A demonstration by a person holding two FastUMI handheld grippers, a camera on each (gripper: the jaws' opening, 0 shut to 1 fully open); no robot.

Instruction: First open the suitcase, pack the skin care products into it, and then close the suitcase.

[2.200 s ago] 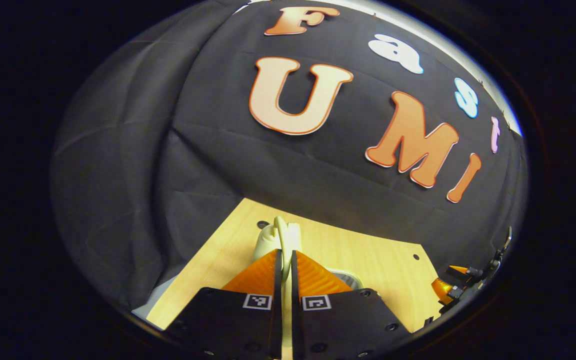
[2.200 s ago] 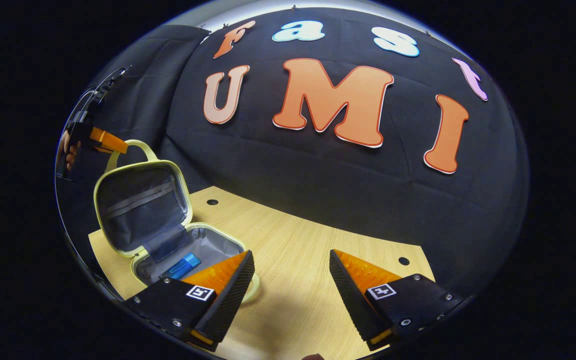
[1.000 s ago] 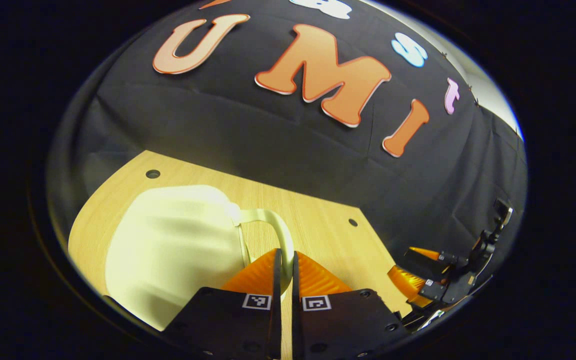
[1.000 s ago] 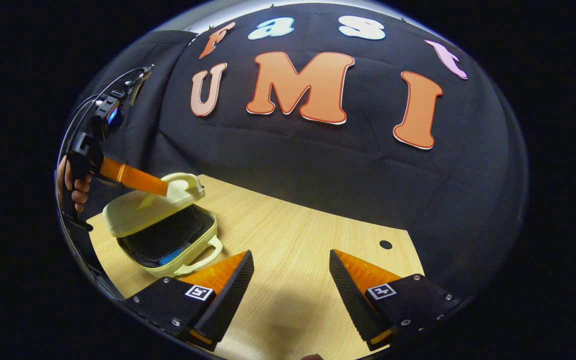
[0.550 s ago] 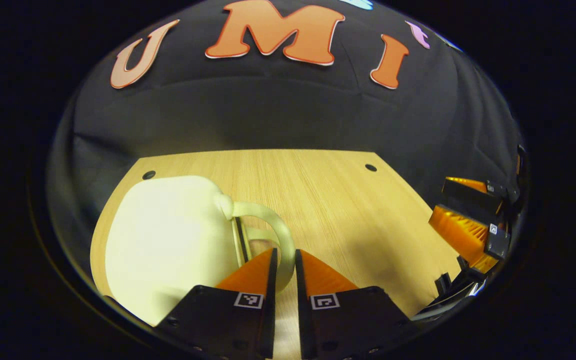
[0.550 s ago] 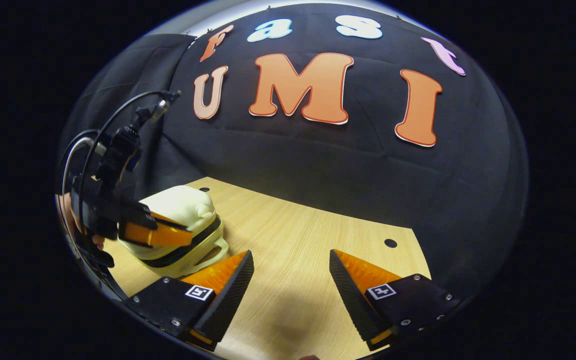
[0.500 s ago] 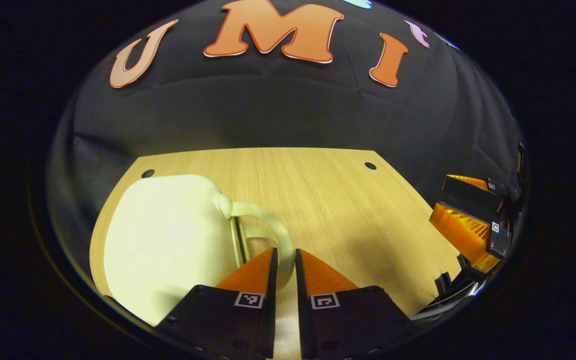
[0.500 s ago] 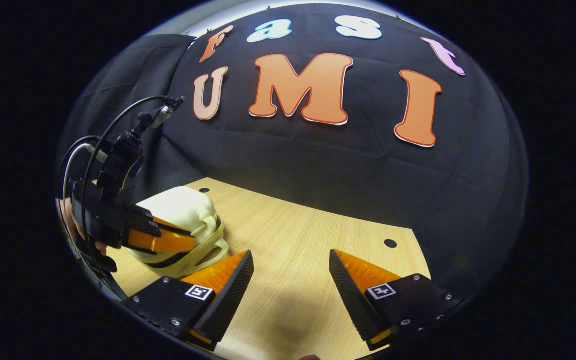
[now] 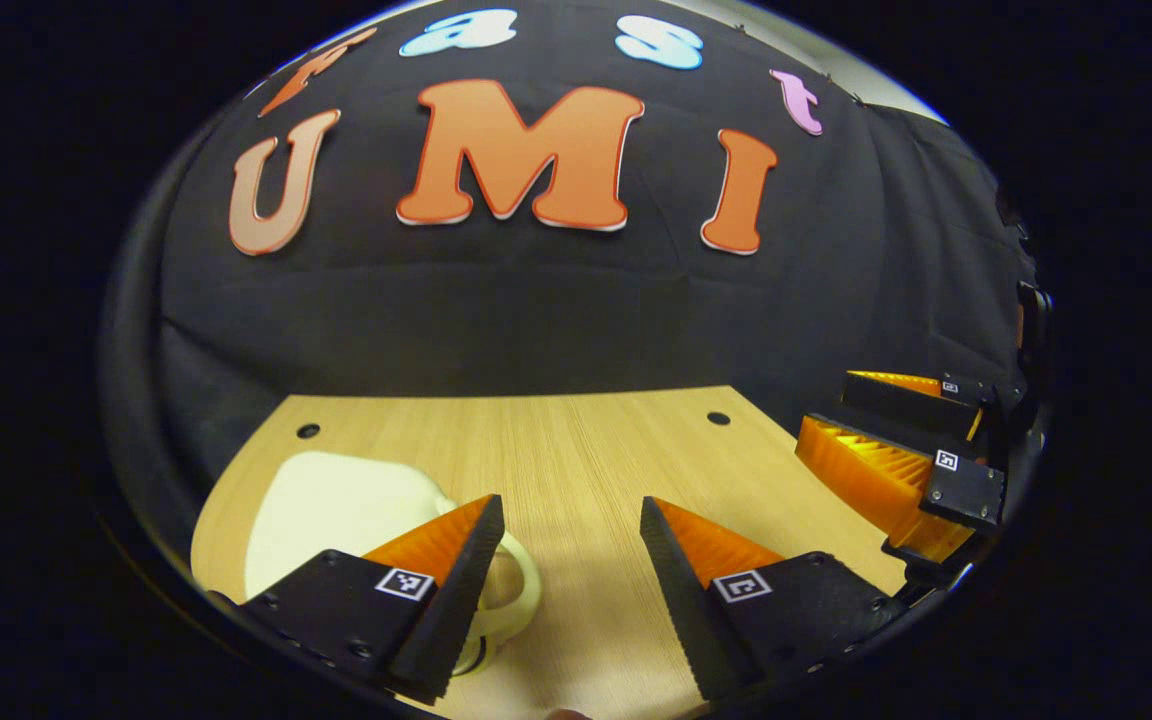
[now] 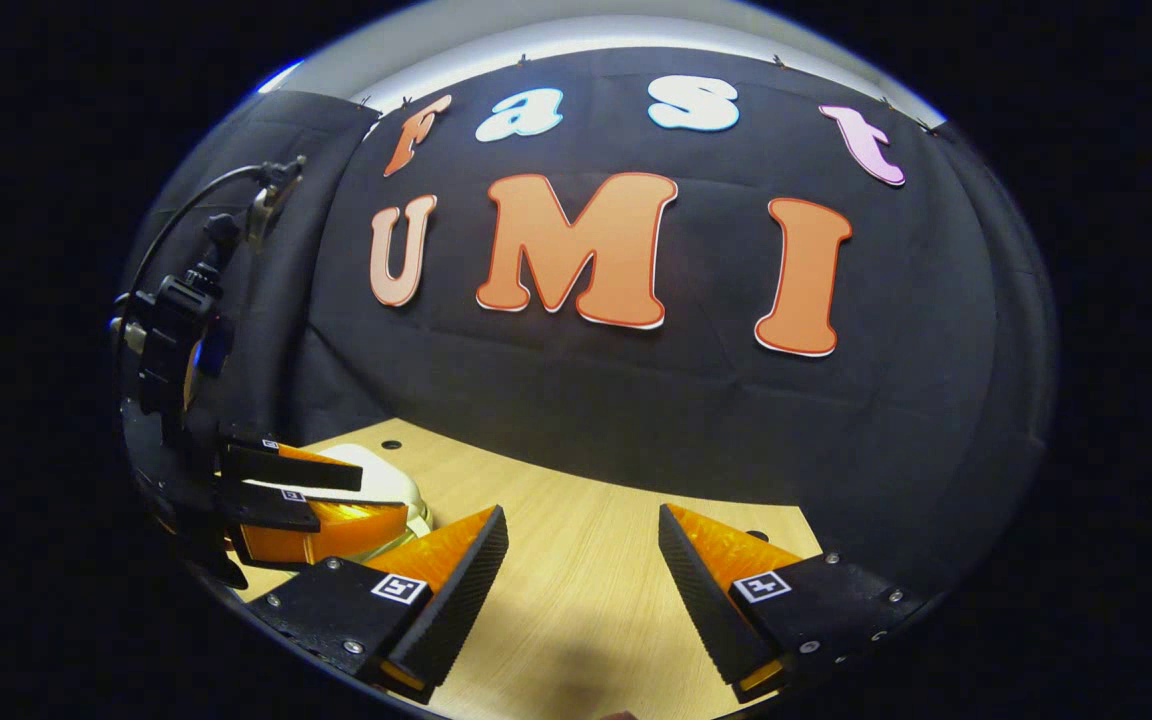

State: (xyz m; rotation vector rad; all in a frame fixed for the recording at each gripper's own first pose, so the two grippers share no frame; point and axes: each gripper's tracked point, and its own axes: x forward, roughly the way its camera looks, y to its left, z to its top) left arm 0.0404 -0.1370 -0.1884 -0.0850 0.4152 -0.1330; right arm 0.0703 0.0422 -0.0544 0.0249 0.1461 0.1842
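The pale cream suitcase (image 9: 326, 510) lies closed on the wooden table (image 9: 586, 450), its handle (image 9: 521, 600) pointing toward me; its contents are hidden. In the left gripper view, my left gripper (image 9: 568, 505) is open just in front of the case, with the handle beside its left finger and nothing between the fingers. Off to the right, my right gripper (image 9: 826, 400) is open above the table edge. In the right gripper view, my right gripper (image 10: 582, 512) is open over bare table (image 10: 556, 560). The left gripper (image 10: 384, 497) hangs open there in front of the suitcase (image 10: 368, 458).
Black cloth walls close the booth behind and to both sides of the table. Small round holes (image 9: 718, 418) mark the tabletop near its far edge. Bare wood stretches from the suitcase across to the right gripper.
The left gripper lowered the lid by its handle until the suitcase shut, then let go, opened and drew back. The right gripper stayed open and lifted slightly.
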